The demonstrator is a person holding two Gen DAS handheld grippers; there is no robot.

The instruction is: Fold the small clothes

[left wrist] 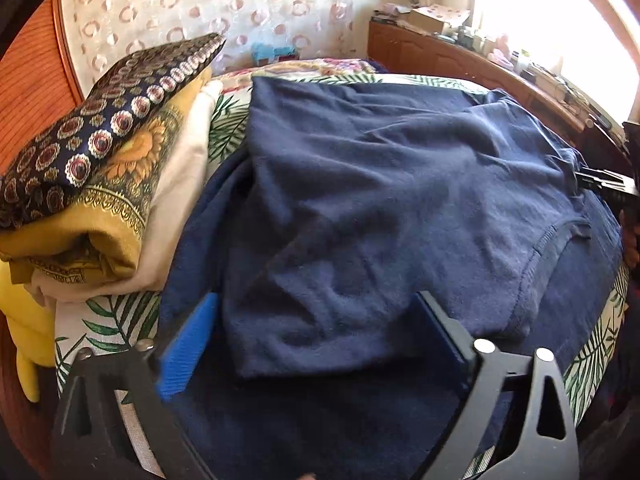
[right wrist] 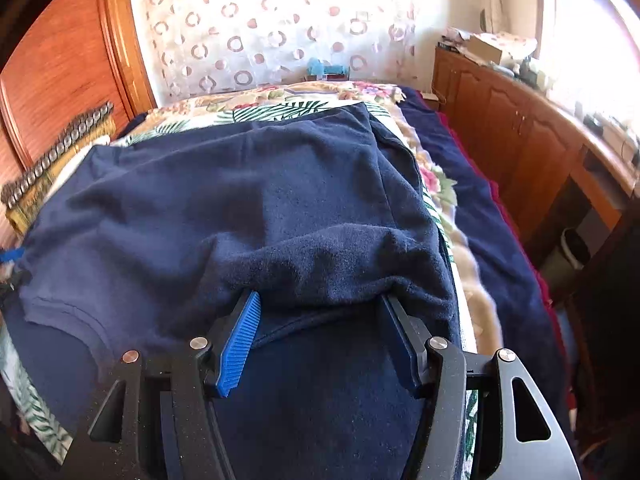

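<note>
— So, how far are we getting with the blue shirt [left wrist: 380, 208]?

— We are working in the middle of the fold, I think. The shirt is lying on the bed [left wrist: 228, 120], and one part is already lying doubled over the rest. It is not looking small and tidy yet, so more folds are waiting.

— What are our grippers doing?

— Our left gripper [left wrist: 316, 336] is sitting at the near edge of the folded flap with its jaws spread wide, cloth lying between them but not pinched. Our right gripper [right wrist: 320, 316] is also standing with jaws spread, and a bunched ridge of shirt is sitting across the tips. Nothing is being squeezed there either.

— Are any clothes finished?

— A pile of folded clothes [left wrist: 100, 184] is resting beside the shirt, so we are guessing those are done.

— Are the two cameras showing different things?

— Yes. The left one is showing the whole pile and the stitched neck seam [left wrist: 552, 240]. The right one is only catching the pile's edge, but it is showing the wooden cupboards [right wrist: 520, 140] along the far side.
</note>
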